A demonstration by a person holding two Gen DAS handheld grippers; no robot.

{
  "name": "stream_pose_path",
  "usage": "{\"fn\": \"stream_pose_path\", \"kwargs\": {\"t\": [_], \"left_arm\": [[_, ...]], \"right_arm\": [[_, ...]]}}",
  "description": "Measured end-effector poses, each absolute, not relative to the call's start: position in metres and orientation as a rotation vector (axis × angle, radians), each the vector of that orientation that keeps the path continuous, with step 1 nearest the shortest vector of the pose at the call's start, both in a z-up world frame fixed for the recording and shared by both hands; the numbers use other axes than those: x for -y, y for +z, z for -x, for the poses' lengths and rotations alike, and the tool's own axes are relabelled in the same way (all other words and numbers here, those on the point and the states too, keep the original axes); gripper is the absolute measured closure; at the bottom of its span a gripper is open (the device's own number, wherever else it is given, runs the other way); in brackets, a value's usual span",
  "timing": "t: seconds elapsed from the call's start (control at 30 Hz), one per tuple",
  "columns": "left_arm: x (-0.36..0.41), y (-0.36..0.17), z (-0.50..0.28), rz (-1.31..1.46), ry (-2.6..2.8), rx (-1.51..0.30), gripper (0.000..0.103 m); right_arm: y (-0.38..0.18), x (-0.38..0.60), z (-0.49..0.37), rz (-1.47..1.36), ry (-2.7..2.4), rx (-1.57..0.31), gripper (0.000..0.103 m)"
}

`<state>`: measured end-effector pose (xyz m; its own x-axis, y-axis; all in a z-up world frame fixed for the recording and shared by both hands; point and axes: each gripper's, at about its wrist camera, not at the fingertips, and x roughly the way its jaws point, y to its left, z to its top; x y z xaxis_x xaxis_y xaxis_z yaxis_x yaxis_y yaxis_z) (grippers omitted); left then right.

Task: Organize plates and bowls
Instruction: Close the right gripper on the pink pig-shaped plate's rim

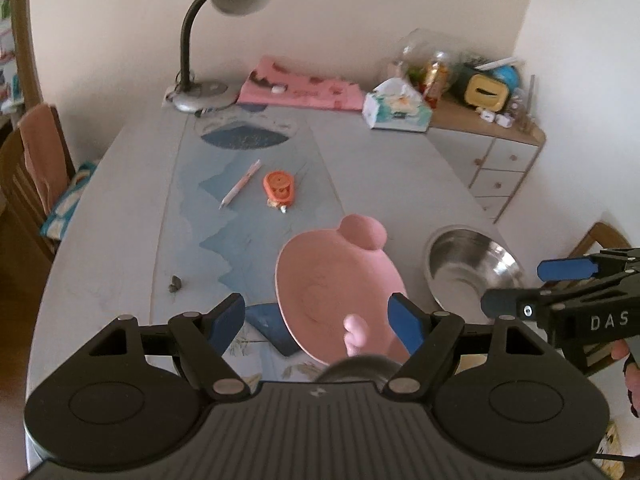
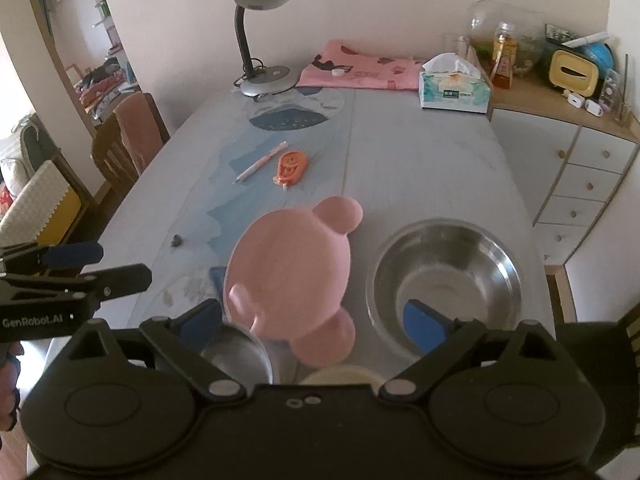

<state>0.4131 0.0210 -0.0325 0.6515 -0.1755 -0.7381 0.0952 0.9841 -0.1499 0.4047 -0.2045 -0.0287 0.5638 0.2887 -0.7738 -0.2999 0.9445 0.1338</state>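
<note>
Pink plate point(image 2: 292, 264), bear-shaped with round ears, is our landmark: it sits tilted in mid-bench, apparently propped on a small steel bowl point(image 2: 236, 354) whose rim shows beneath its near edge in the right wrist view. Just beside that bowl, also under the plate's near edge, we see the rim of a cream dish point(image 2: 340, 376).

Our left claw point(image 1: 320, 320) is spread wide, its blue pads either side of the plate's near part, and we cannot tell whether the right pad touches it. Our right claw point(image 2: 316, 320) is likewise spread, pinching nothing, with the plate's near ears between its fingers.

Right of the plate, close by, stands a large steel bowl point(image 2: 444, 276), upright on the bench point(image 2: 420, 168).

Beyond the plate lie an orange correction-tape dispenser point(image 2: 291, 166) and a pink pen point(image 2: 262, 161), side by side. Farther beyond, at the bench's far edge, we see a desk lamp point(image 2: 260, 32), a pink cloth point(image 2: 360, 66) and a tissue box point(image 2: 454, 88).
</note>
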Motion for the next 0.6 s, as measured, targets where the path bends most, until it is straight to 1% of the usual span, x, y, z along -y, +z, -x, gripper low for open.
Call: {"fn": "stream_pose_path", "kwargs": {"t": [0.2,0.33,0.43,0.6], "left_arm": [[-0.028,-0.062,-0.449,0.122,-0.113,-0.915,0.025],[-0.032,-0.080,-0.464,0.131,-0.091,-0.942,0.025],[-0.032,-0.093,-0.476,0.127,-0.073,-0.961,0.025],[-0.031,-0.111,-0.490,0.137,-0.079,-0.990,0.026]], "right_arm": [[-0.052,0.197,-0.457,0.027,0.343,-0.964,0.013],[-0.072,0.191,-0.485,0.038,0.348,-1.001,0.021],[-0.087,0.187,-0.501,0.035,0.355,-1.041,0.030],[-0.110,0.182,-0.519,0.050,0.365,-1.092,0.038]]}}
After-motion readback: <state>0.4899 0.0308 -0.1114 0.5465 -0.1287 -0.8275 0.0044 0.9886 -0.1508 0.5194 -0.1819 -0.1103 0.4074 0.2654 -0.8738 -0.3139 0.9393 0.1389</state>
